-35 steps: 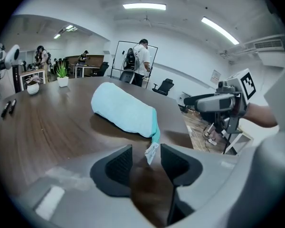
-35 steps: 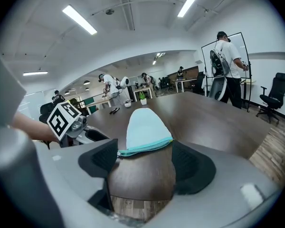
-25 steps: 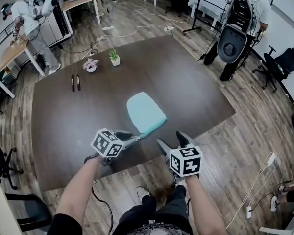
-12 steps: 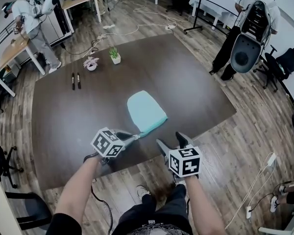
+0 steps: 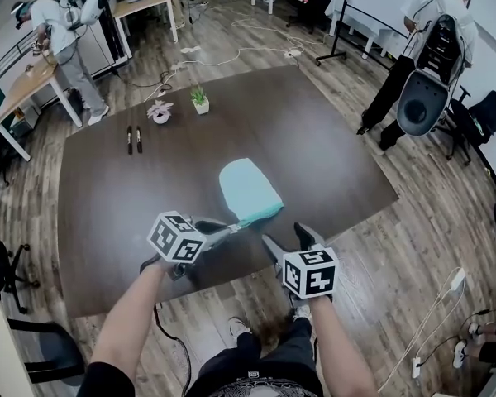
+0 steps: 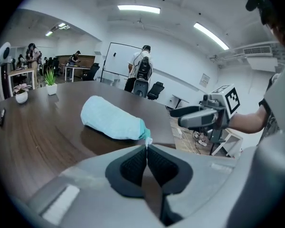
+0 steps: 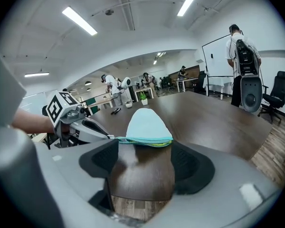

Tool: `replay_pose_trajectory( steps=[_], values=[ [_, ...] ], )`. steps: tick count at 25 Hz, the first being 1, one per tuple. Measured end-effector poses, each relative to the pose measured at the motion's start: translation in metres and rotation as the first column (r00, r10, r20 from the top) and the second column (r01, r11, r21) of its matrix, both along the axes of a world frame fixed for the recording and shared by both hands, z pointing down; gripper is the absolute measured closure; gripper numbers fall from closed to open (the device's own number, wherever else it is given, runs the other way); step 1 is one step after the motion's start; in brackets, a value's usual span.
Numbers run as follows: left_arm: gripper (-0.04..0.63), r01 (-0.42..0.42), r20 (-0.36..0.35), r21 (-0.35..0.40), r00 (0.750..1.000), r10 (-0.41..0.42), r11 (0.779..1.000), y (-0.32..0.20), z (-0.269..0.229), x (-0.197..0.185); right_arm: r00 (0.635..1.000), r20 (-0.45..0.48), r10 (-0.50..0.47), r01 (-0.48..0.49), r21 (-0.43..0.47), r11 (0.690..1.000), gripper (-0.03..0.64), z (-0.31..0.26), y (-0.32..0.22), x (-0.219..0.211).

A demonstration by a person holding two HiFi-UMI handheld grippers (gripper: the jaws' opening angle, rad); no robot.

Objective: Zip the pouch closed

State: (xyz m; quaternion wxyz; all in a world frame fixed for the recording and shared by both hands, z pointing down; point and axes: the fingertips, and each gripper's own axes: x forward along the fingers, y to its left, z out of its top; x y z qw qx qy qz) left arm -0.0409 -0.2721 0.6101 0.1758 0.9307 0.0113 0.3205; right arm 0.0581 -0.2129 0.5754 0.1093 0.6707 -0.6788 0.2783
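A dark wooden table (image 5: 107, 222) is being used as the work surface. A light blue pouch (image 5: 246, 190) is being supported on it, close to the near edge and roughly midway between left and right, with its zippered end turned toward the person. The right gripper (image 5: 286, 237) is being held just off the table's near edge, to the right of the pouch. Its jaws are being held wide apart with nothing gripped, the pouch lying beyond them. The left gripper (image 5: 234, 227) is being held at the pouch's near left corner with its jaws pressed together. Two small potted plants (image 5: 200, 99) and two pens (image 5: 134, 139) are being left far off on the left. The small white zipper pull (image 6: 147, 140) is being pinched between the left gripper's closed jaws.
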Motion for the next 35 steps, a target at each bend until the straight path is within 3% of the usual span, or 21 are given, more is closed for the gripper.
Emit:
replay_pose_trajectory(
  steps=[9, 15, 21, 26, 35],
  values=[
    [0.586, 0.065, -0.077, -0.013, 0.995, -0.066, 0.998, 0.001, -0.055, 0.023, 0.998, -0.002, -0.065, 0.065, 0.060, 0.996, 0.291, -0.037, -0.015, 0.010],
    [0.586, 0.102, -0.092, 0.012, 0.991, -0.101, 0.995, -0.006, -0.081, 0.037, 0.991, -0.002, -0.131, 0.130, 0.094, 0.987, 0.307, -0.055, -0.031, 0.013],
    [0.586, 0.176, -0.122, -0.013, 0.977, -0.176, 0.984, -0.012, -0.106, 0.054, 0.980, -0.004, -0.201, 0.200, 0.125, 0.972, 0.325, -0.073, -0.042, 0.016],
    [0.586, 0.220, -0.118, -0.026, 0.968, -0.222, 0.975, -0.012, -0.122, 0.070, 0.965, -0.016, -0.261, 0.260, 0.155, 0.953, 0.350, -0.086, -0.047, 0.019],
    [0.585, 0.226, -0.103, -0.015, 0.969, -0.226, 0.974, -0.001, -0.124, 0.095, 0.937, -0.076, -0.340, 0.348, 0.161, 0.923, 0.387, -0.095, -0.050, 0.025]
  ],
)
